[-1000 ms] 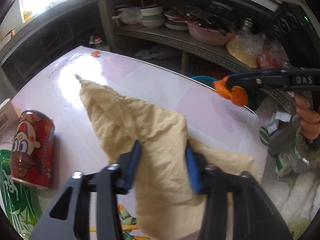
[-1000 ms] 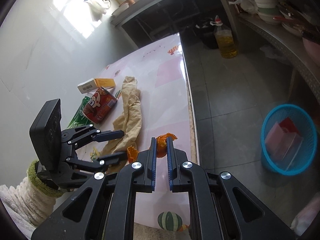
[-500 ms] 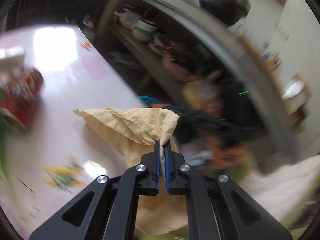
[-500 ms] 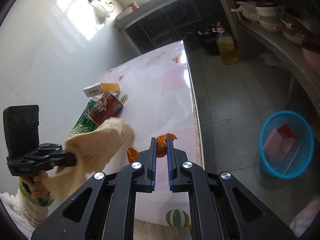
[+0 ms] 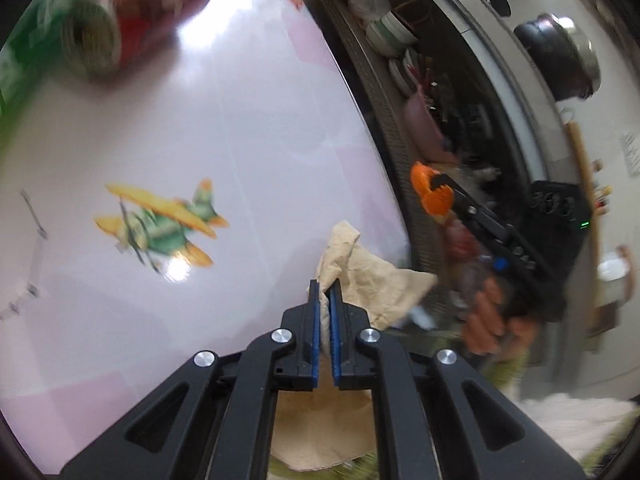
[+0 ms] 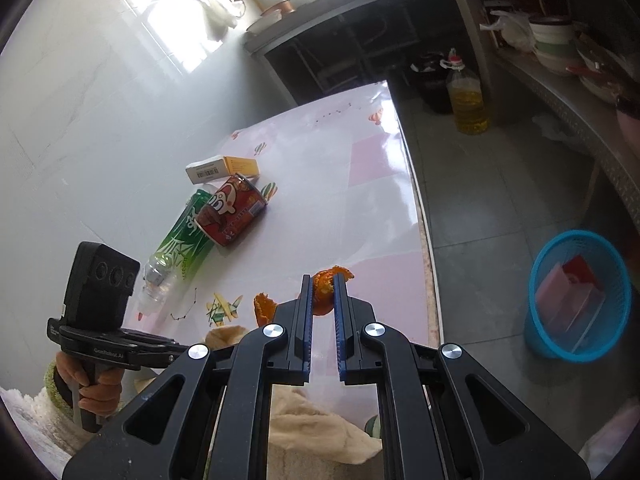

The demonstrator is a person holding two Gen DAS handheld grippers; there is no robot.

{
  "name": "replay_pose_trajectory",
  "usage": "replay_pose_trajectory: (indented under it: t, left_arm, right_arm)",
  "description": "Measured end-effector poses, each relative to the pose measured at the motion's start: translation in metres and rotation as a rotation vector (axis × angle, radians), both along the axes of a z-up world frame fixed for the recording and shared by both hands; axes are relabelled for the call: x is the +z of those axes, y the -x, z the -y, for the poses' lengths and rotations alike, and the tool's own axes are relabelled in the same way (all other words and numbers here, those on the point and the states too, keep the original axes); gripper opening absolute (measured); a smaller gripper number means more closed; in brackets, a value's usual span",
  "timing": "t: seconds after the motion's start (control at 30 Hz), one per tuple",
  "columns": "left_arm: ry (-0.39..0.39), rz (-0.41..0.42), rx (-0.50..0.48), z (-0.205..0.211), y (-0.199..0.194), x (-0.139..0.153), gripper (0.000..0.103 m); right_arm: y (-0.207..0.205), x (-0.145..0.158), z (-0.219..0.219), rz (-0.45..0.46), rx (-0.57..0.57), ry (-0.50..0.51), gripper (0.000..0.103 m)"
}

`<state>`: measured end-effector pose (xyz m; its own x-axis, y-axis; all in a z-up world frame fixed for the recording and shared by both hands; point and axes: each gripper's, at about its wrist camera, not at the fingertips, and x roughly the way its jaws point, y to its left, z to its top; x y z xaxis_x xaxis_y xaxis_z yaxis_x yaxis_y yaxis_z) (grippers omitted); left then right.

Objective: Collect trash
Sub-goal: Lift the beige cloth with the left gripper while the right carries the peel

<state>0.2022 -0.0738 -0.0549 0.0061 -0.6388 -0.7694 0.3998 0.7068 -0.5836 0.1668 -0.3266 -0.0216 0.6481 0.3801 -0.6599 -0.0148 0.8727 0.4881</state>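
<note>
While the left gripper [image 5: 325, 286] clamps the beige paper [image 5: 372, 280] above the tabletop [image 6: 328, 184], the right gripper [image 6: 323, 280] holds orange peel [image 6: 325, 286] between narrow fingers near the tabletop edge; the blue basket [image 6: 536, 336] stands on the floor.

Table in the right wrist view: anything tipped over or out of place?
Yes. The red can and green bottle lie on their sides, touching. A loose orange peel sits by the right claw, which grips another piece.

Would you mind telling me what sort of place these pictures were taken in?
Probably a home kitchen: stacked white bowls on a grey open shelf, a clear jug of yellow cooking oil on the tiled floor, and a dark cooking pot above.
</note>
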Motion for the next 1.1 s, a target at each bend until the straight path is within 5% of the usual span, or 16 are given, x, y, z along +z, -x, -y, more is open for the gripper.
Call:
replay_pose_trajectory:
  t: [0.2,0.43,0.5,0.77,1.1]
  left_arm:
    - [-0.341,0.49,-0.031,0.033,0.026,0.028,0.004]
    - [-0.637,0.861,-0.2,0.09,0.064,0.007,0.007]
    - [-0.644,0.862,-0.232,0.091,0.068,-0.004,0.007]
    - [-0.573,0.77,-0.244,0.088,0.072,-0.015,0.048]
    - [-0.465,0.62,-0.235,0.089,0.056,-0.015,0.061]
  right_arm:
    - [0.0,-0.006,-0.004,-0.02,0.011,-0.007,0.008]
    - [0.0,-0.016,-0.015,-0.048,0.031,0.008,0.008]
    - [0.001,-0.019,-0.014,-0.056,0.027,0.004,0.008]
    - [0.003,-0.025,-0.005,-0.066,-0.005,-0.023,0.008]
    - [0.006,-0.025,0.005,-0.065,-0.038,-0.043,0.008]
